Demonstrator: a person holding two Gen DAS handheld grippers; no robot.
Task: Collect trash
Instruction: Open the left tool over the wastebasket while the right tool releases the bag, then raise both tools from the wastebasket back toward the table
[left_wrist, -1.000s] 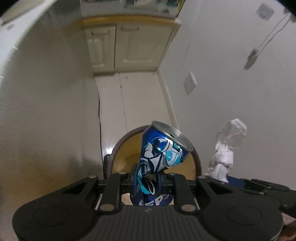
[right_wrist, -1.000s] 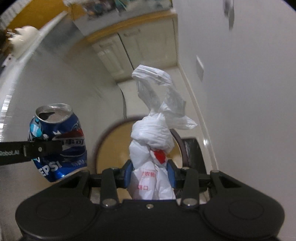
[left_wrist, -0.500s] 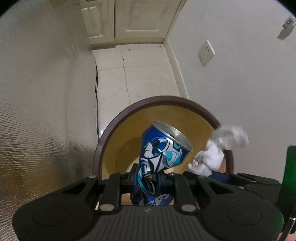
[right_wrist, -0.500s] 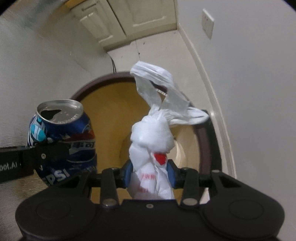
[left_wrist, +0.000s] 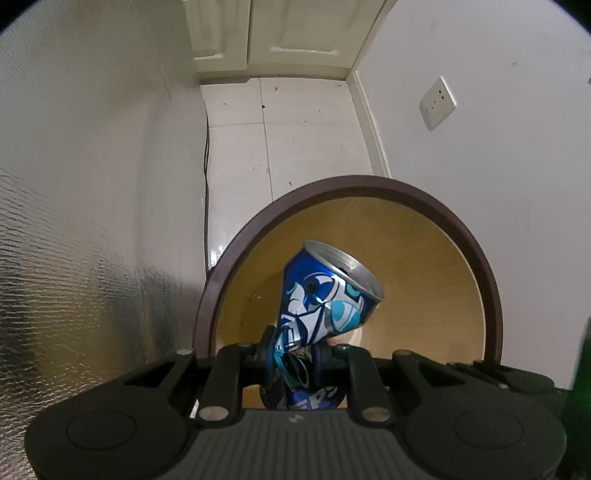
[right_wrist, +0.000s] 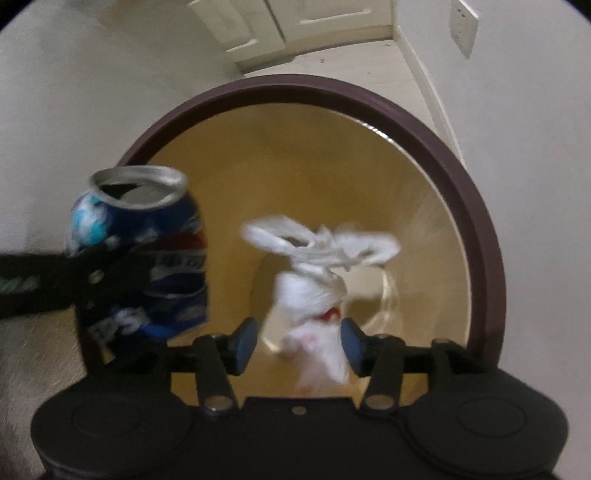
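My left gripper (left_wrist: 293, 356) is shut on a dented blue Pepsi can (left_wrist: 325, 299), held tilted above the open round bin (left_wrist: 369, 184) with a dark brown rim and tan inside. The can also shows in the right wrist view (right_wrist: 140, 258), at the bin's left rim. My right gripper (right_wrist: 299, 341) is open over the bin (right_wrist: 461, 177). A knotted white plastic bag (right_wrist: 314, 280) is blurred between the spread blue pads, loose and dropping into the bin.
The bin stands on a white tiled floor (left_wrist: 295, 129) in a narrow gap between a textured metallic panel (left_wrist: 92, 221) on the left and a white wall with a socket (left_wrist: 437, 103) on the right. Cream cabinet doors (left_wrist: 277, 33) stand beyond.
Both grippers have moved closer over the bin. My right gripper has opened and let go of the white bag, which is falling. The left still holds the can.
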